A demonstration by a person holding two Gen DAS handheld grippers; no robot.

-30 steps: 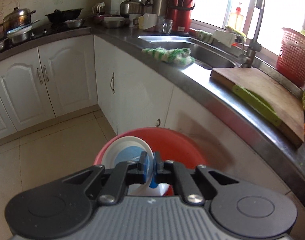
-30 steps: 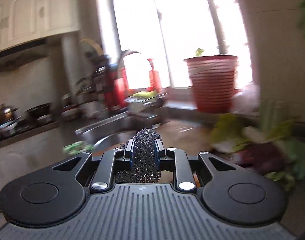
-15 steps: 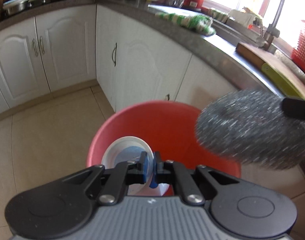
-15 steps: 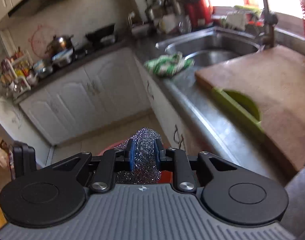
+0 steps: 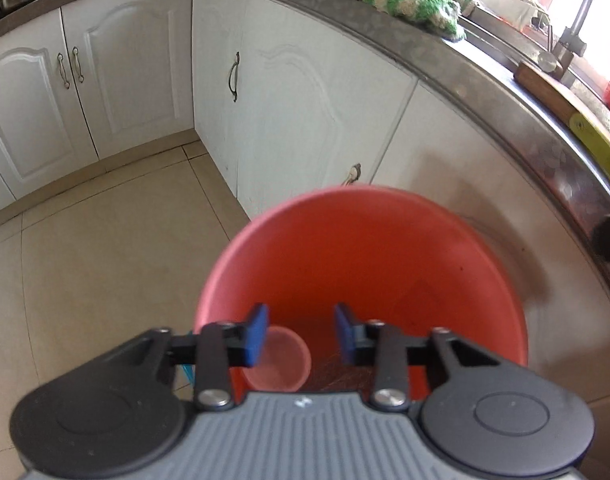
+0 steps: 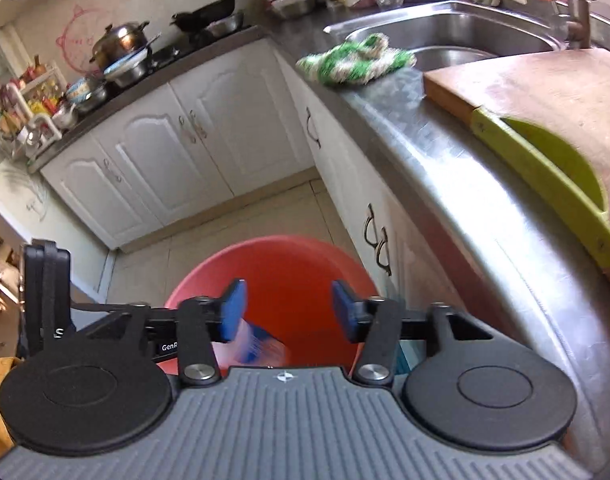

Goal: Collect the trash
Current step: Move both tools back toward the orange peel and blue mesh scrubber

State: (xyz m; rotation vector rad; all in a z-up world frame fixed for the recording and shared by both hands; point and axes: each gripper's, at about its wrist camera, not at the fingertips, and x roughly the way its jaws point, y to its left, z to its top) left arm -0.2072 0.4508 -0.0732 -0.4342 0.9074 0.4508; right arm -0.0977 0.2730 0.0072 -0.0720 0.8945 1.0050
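Both tongs [image 5: 301, 334] [image 6: 287, 312] agape — round plastic bin [image 5: 369, 248], maybe cup [image 5: 279, 360].

Reds, whites, greys and one striped green cloth

The round plastic bucket [image 5: 385, 256] is orange-red inside and out, and the small translucent cup [image 5: 283, 364] lying in it looks pale pink; from the right wrist view that cup [image 6: 261, 350] shows blurred blue and white. Both the left gripper [image 5: 301, 336] and the right gripper [image 6: 287, 310] have blue pads on black arms, with ribbed grey bodies behind. The panelled cabinet doors [image 5: 117, 76] are white, the floor tiles [image 5: 85, 260] beige, the stone countertop [image 6: 425, 148] speckled grey. The knitted dishcloth [image 6: 355, 60] is striped green and cream. The wooden cutting board [image 6: 545, 92] is brown with a lime-green handle edge [image 6: 545, 176].
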